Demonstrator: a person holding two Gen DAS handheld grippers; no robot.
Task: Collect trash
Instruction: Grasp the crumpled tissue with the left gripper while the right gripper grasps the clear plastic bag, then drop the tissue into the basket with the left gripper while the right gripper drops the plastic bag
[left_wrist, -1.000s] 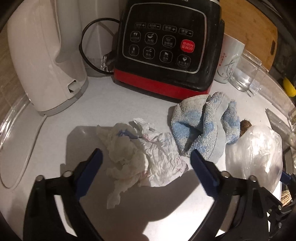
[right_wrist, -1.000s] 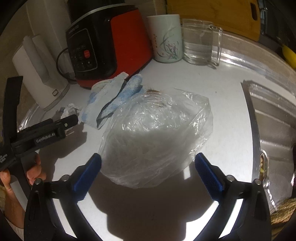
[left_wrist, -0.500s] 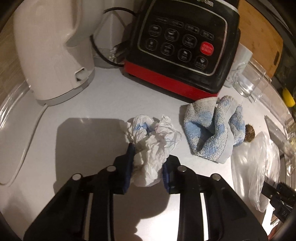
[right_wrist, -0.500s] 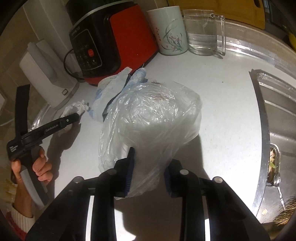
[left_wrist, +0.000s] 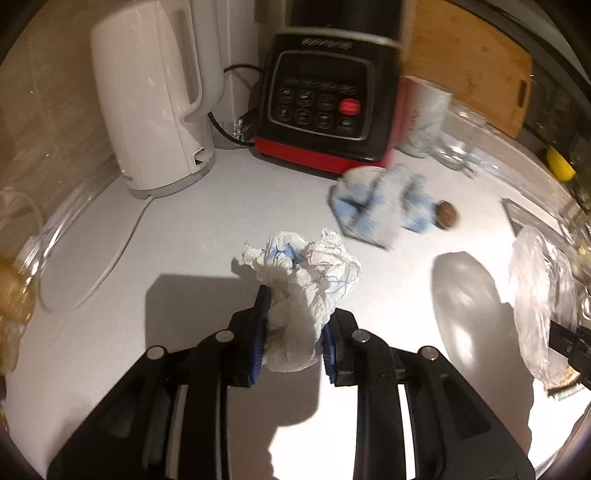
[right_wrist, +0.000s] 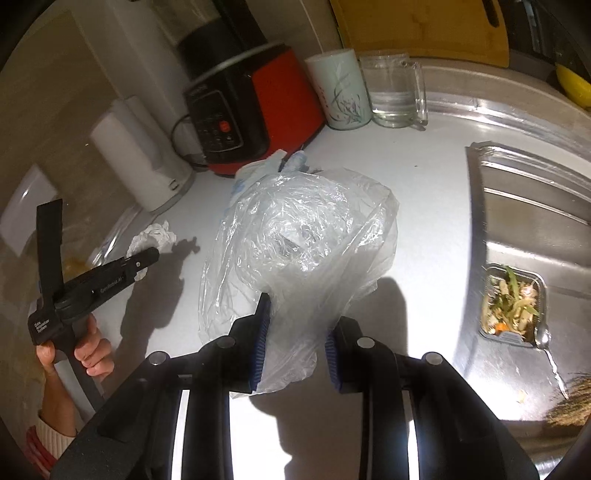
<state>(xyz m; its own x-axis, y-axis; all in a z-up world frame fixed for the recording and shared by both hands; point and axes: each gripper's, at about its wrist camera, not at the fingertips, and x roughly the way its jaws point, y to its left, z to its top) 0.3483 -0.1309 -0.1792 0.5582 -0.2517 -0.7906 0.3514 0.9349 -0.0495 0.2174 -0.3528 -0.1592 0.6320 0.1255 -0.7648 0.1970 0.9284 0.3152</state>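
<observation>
My left gripper (left_wrist: 293, 325) is shut on a crumpled white paper wad (left_wrist: 303, 280) with blue and red scribbles, held a little above the white counter (left_wrist: 207, 229). From the right wrist view the same wad (right_wrist: 153, 236) shows at the left gripper's tip. My right gripper (right_wrist: 295, 339) is shut on a clear plastic bag (right_wrist: 303, 229), which hangs bunched from the blue pads, lifted off the counter. In the left wrist view that bag (left_wrist: 535, 295) appears at the far right. A small brown husk-like ball (left_wrist: 447, 215) lies beside a blue and white cloth (left_wrist: 380, 206).
A white kettle (left_wrist: 155, 96) and a black and red appliance (left_wrist: 328, 110) stand at the back, with a patterned cup (right_wrist: 340, 88) and a glass jug (right_wrist: 395, 92). The steel sink (right_wrist: 532, 229) at right holds a strainer of food scraps (right_wrist: 509, 302). A hand (right_wrist: 88, 347) holds the left gripper.
Both grippers went from wide open to shut, the left on the paper wad and the right on the plastic bag. Both then rose and drew back from the counter, carrying their loads.
</observation>
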